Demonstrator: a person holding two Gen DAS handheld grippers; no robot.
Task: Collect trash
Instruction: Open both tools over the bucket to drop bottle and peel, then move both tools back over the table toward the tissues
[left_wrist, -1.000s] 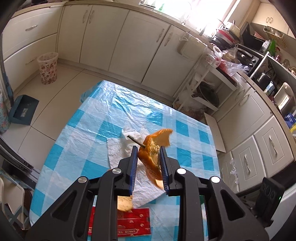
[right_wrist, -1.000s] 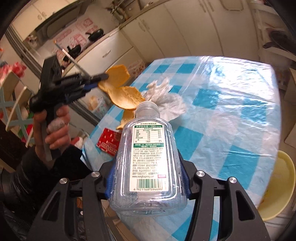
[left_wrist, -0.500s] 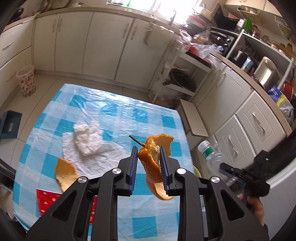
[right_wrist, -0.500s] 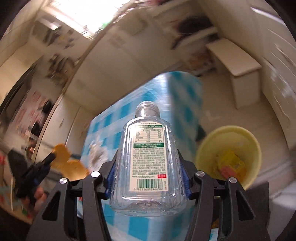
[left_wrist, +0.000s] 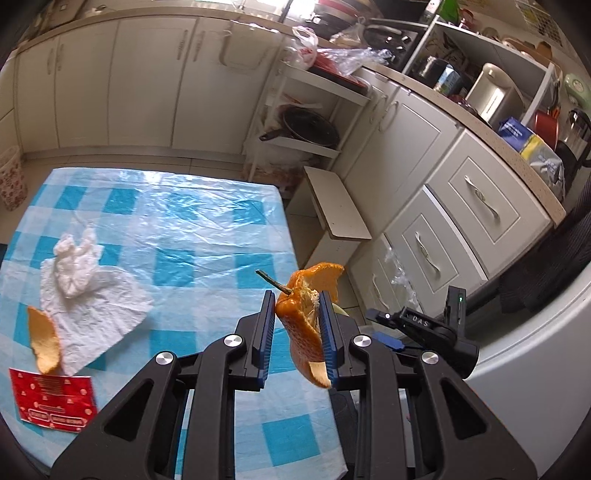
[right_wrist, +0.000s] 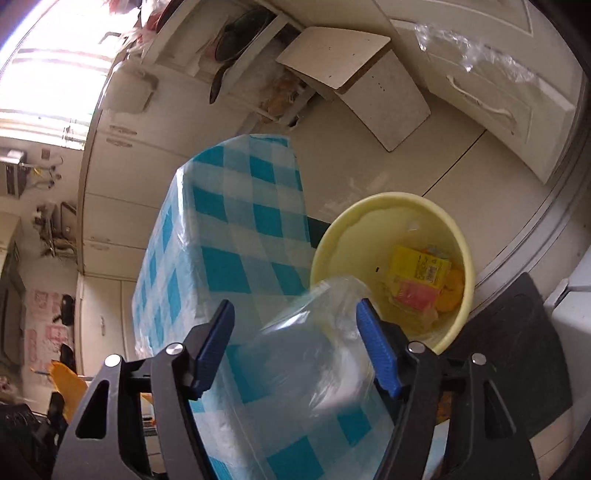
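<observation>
**A:** What is the biggest thing here, and what covers it?

**B:** A surface (left_wrist: 207, 236) under a glossy plastic cloth of blue and white checks. On the floor just beside its edge stands one round, pale yellow plastic bin (right_wrist: 391, 206). Inside it lie a yellow packet with small print too fine to read, a pink packet, and something orange.

**A:** What trash lies on the surface?

**B:** Three pieces, all at the left in the left wrist view. One crumpled white paper napkin (left_wrist: 88, 291), partly spread flat. One red foil wrapper (left_wrist: 51, 402) with pale printing that cannot be read. One curved strip of orange peel (left_wrist: 44, 339), touching the napkin's edge.

**A:** And the left tool?

**B:** The left tool (left_wrist: 297, 328) is nearly closed, its ribbed blue pads pinching a second piece, a peel with stem (left_wrist: 303, 325), bright orange outside and pale inside, held above the surface's right edge.

**A:** The right tool?

**B:** The right tool (right_wrist: 295, 347) is opening. One clear plastic bottle (right_wrist: 317, 362), blurred, sits between its blue pads over the bin's near rim; the left pad stands clear of it, and the right pad's contact cannot be told. No label shows. In the left wrist view that tool's body reads "DAS".
</observation>
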